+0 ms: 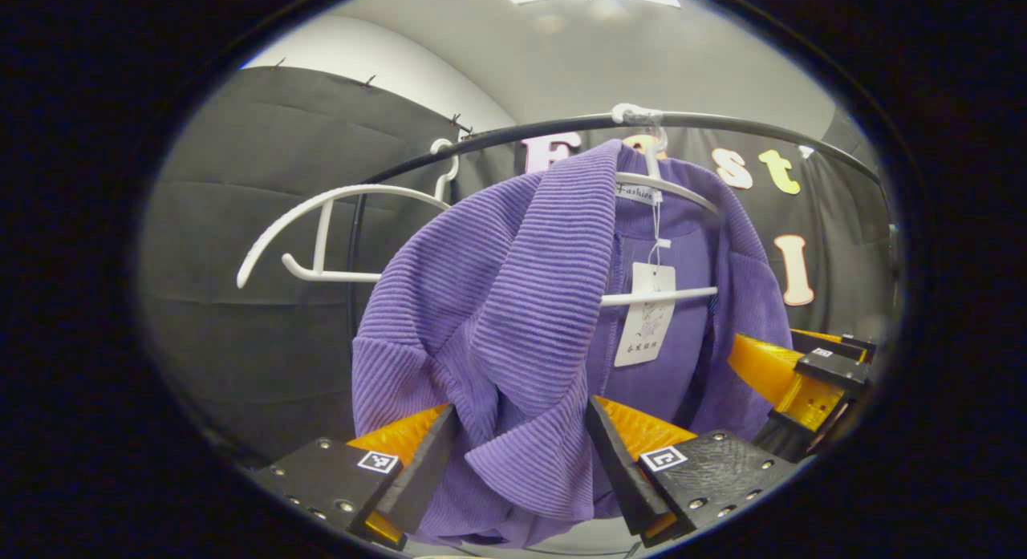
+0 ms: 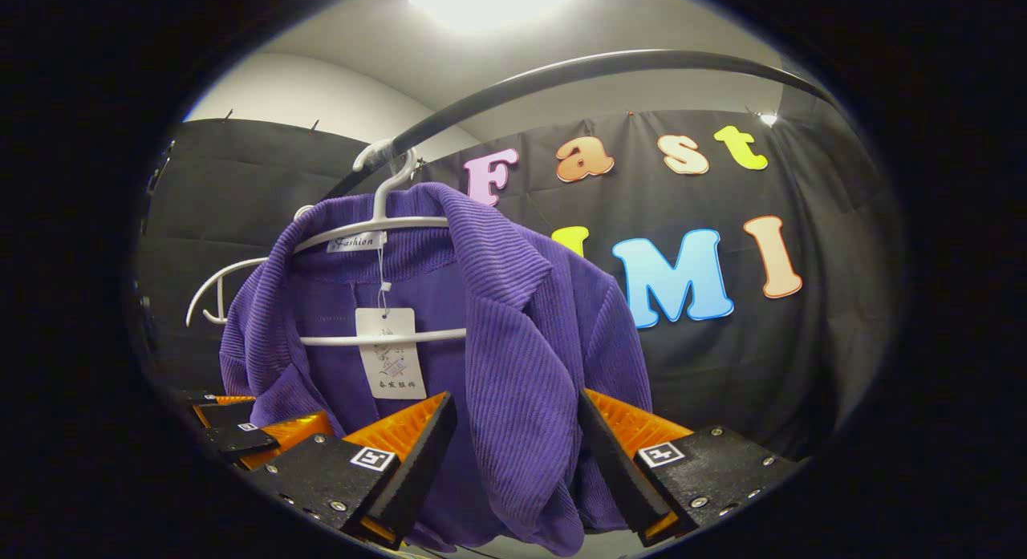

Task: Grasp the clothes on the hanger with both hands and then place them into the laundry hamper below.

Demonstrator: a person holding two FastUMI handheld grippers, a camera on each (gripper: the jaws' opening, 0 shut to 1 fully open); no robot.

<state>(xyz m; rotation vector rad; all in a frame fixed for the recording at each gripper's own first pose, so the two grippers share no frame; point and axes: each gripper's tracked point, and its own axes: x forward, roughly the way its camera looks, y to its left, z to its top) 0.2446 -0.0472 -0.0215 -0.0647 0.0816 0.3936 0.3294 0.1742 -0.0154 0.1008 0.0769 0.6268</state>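
Black cloth backed the booth. Up close, the left tool [image 1: 520, 455] and right tool [image 2: 515, 447] stood open, each straddling a front fold of the purple jacket [image 1: 513, 302], hanging on its hanger [image 2: 377, 222]. Grasping stage; next, probably close both and lift it free.

A recording booth: black cloth wall [image 2: 802, 358], bare clothes rail [image 2: 578, 70].

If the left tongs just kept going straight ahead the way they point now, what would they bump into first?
Most likely the purple garment: its front panel already hangs between the open fingers of the left tongs, so going on would push into that cloth. The white hanger lies behind it, though depth is hard to judge here.
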